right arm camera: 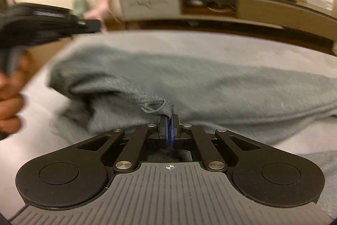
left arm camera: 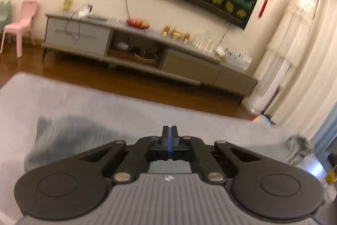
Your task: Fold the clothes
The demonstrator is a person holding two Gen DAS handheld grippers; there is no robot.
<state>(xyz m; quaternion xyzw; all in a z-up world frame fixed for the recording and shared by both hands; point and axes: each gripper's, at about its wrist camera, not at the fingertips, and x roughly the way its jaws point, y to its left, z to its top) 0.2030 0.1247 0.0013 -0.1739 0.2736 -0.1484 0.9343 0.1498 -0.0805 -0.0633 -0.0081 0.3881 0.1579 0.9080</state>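
Across the pale grey fuzzy bed point(right arm camera: 263, 50), a soft grey-green fleece garment point(right arm camera: 189, 81) lies rumpled, its near edge pinched in the clenched right tool point(right arm camera: 170, 119), while the left tool point(left arm camera: 170, 130), raised at far left, is clenched on nothing.

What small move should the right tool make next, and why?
Probably lift and carry the pinched edge across the garment to start a fold. The right tool is shut on a corner of the grey cloth, which lies spread on the pale surface. The left tool is shut, apparently on nothing, raised clear of the cloth.
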